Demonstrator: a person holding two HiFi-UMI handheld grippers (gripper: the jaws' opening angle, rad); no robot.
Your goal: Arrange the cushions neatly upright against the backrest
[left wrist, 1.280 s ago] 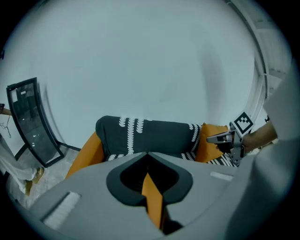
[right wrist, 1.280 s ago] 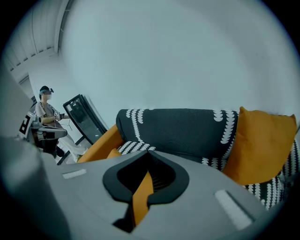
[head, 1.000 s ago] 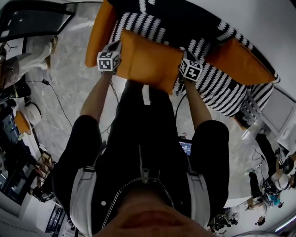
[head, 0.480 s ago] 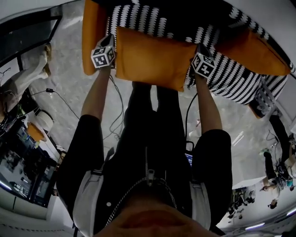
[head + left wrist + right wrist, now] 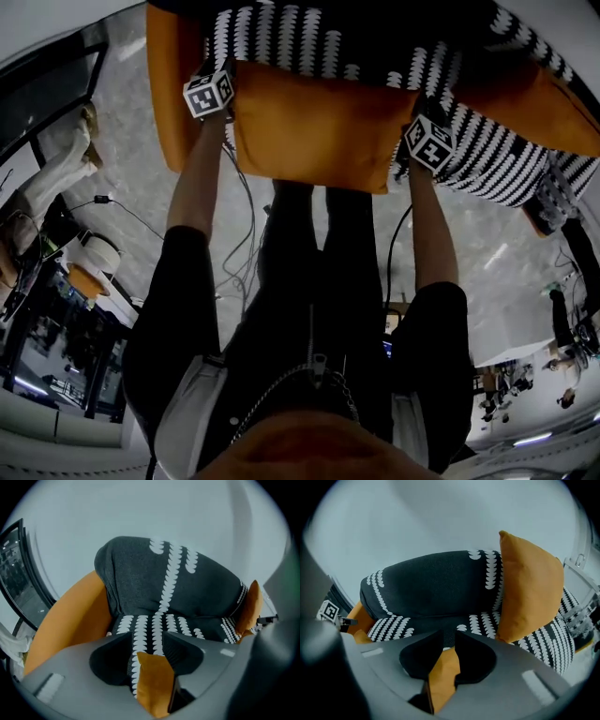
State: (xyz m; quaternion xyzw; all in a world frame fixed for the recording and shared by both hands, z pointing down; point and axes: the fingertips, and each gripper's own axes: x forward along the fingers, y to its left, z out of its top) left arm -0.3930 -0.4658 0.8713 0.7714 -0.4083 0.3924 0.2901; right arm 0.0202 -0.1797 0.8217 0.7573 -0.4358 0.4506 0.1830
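Observation:
An orange cushion (image 5: 309, 127) hangs flat between my two grippers over the front edge of the black, white-patterned sofa seat (image 5: 309, 42). My left gripper (image 5: 223, 86) has just been opening. In the left gripper view its jaws stand apart, with the cushion's corner (image 5: 152, 686) loose between them. My right gripper (image 5: 422, 139) has also just been opening, but its jaws still pinch the other corner (image 5: 443, 679). Beyond the jaws lies the dark backrest (image 5: 164, 578). A second orange cushion (image 5: 529, 588) stands upright at the right end. A third (image 5: 70, 616) leans at the left end.
Marble floor lies under the sofa, with black cables (image 5: 239, 234) trailing beside my legs. A dark-framed glass wall (image 5: 14, 573) stands left of the sofa. A wire rack (image 5: 581, 616) is at the right end. People stand far off at the lower right (image 5: 562, 319).
Both grippers and the orange cushion have moved down and in toward the sofa seat. The cushion now lies flatter and wider across the seat's front.

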